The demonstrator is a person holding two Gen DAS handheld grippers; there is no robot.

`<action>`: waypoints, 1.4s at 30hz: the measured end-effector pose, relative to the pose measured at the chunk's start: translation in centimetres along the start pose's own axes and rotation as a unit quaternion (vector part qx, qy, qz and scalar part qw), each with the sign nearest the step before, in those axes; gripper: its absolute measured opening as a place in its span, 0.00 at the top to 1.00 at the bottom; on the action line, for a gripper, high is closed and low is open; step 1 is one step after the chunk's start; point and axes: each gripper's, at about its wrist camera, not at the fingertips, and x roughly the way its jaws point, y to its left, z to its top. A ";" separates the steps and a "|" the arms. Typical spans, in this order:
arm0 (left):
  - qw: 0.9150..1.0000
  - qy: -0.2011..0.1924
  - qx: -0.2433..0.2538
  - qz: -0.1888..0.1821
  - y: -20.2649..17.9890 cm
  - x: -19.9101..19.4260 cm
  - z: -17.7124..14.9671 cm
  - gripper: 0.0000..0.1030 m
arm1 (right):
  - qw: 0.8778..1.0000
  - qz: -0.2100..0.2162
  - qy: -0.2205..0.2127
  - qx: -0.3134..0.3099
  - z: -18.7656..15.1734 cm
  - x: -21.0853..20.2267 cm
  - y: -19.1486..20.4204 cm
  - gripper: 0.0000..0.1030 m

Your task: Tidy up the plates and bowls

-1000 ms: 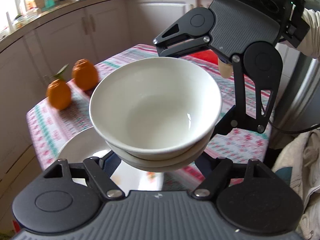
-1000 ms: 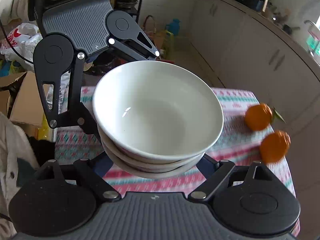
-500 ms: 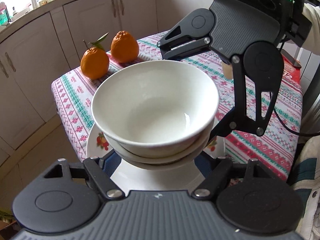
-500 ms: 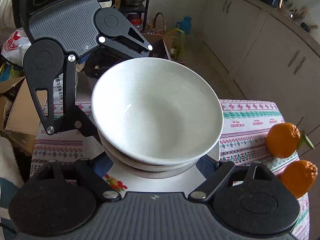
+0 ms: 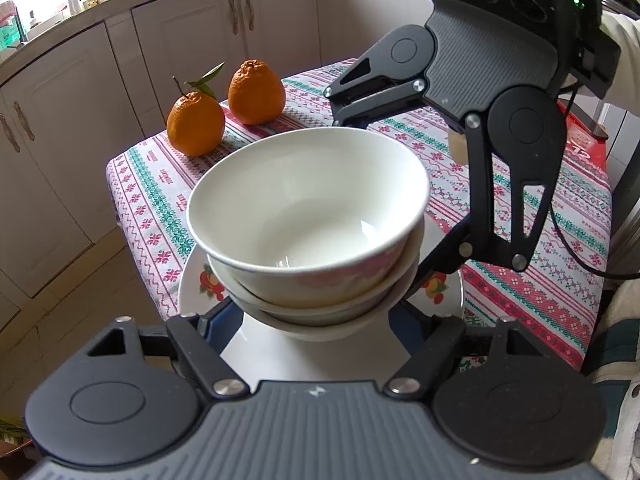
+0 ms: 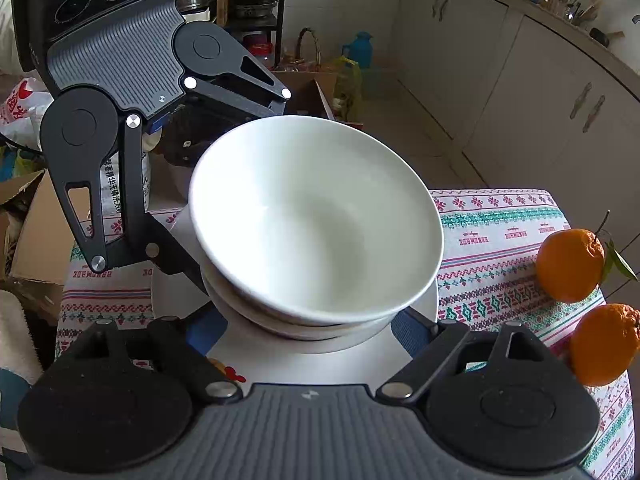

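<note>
A stack of white bowls (image 5: 308, 220) is held between both grippers, one from each side, just above a white plate with fruit prints (image 5: 200, 284) on the patterned tablecloth. My left gripper (image 5: 316, 320) has its fingers around the lower bowls; its tips are hidden under them. My right gripper (image 6: 308, 328) grips the same stack (image 6: 316, 216) from the opposite side above the plate (image 6: 172, 288). Each gripper shows in the other's view, the right gripper body (image 5: 492, 92) and the left gripper body (image 6: 116, 92).
Two oranges (image 5: 224, 108) sit at the table's far corner, also in the right wrist view (image 6: 584, 300). Kitchen cabinets (image 5: 80, 92) stand past the table edge. Boxes and bags (image 6: 24, 200) lie on the floor beyond the table's other side.
Both grippers have carried the bowl stack over the table and lowered it towards the fruit-print plate. The oranges now appear closer.
</note>
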 end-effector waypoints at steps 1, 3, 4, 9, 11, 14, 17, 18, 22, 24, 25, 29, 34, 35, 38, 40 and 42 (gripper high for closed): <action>1.000 -0.001 0.001 0.004 -0.1 0.0 0.0 0.22 | 1.000 -0.002 -0.001 0.002 0.0 -0.1 0.0 0.11; 1.000 -0.006 0.000 0.011 -0.3 -0.4 0.0 0.17 | 1.000 -0.003 -0.005 0.007 -0.2 -0.3 0.0 0.08; 1.000 -0.008 -0.002 0.014 -0.5 -0.7 0.1 0.14 | 1.000 -0.007 -0.009 0.009 -0.3 -0.5 0.1 0.04; 0.999 -0.012 -0.015 0.044 -1.6 -2.2 -0.7 0.10 | 0.999 -0.045 -0.019 0.020 -1.4 -2.7 1.4 0.00; 0.998 -0.018 -0.022 0.061 -2.4 -3.0 -1.3 0.09 | 0.997 -0.072 -0.019 0.025 -2.1 -3.9 2.5 0.00; 0.995 -0.036 -0.032 0.082 -4.1 -4.4 -1.9 0.05 | 0.990 -0.137 -0.006 0.038 -3.3 -5.2 4.1 0.00; 0.992 -0.070 -0.054 0.091 -6.1 -5.9 -2.7 0.01 | 0.974 -0.216 0.006 0.063 -4.8 -6.1 5.7 0.00; 0.991 -0.075 -0.060 0.093 -6.8 -6.2 -2.7 0.01 | 0.971 -0.225 0.005 0.080 -5.2 -6.4 6.0 0.00; 0.977 -0.129 -0.087 0.147 -10.5 -7.7 -3.5 0.01 | 0.947 -0.266 -0.010 0.181 -7.2 -8.4 7.9 0.00; 0.962 -0.155 -0.108 0.199 -12.6 -8.3 -3.8 0.01 | 0.923 -0.311 -0.016 0.227 -8.3 -9.2 9.0 0.00; 0.956 -0.162 -0.119 0.215 -13.5 -8.5 -3.9 0.01 | 0.911 -0.330 -0.017 0.248 -8.7 -9.5 9.6 0.00; 0.942 -0.168 -0.191 0.218 -16.1 -9.7 -3.6 0.01 | 0.867 -0.358 -0.027 0.344 -10.3 -11.3 12.3 0.00; 0.920 -0.152 -0.251 0.261 -18.2 -10.6 -2.6 0.01 | 0.839 -0.385 -0.042 0.382 -11.3 -13.2 16.3 0.00; 0.918 -0.149 -0.255 0.265 -18.6 -10.7 -2.5 0.01 | 0.836 -0.388 -0.049 0.384 -11.3 -13.7 17.0 0.00; 0.918 -0.155 -0.262 0.255 -19.6 -11.5 -2.6 0.01 | 0.830 -0.394 -0.067 0.389 -11.1 -14.9 18.6 0.00; 0.915 -0.161 -0.264 0.258 -20.2 -12.2 -2.6 0.01 | 0.828 -0.396 -0.074 0.389 -10.8 -15.5 19.1 0.00; 0.912 -0.167 -0.269 0.260 -20.5 -12.5 -2.5 0.01 | 0.827 -0.398 -0.082 0.388 -10.7 -15.9 19.5 0.00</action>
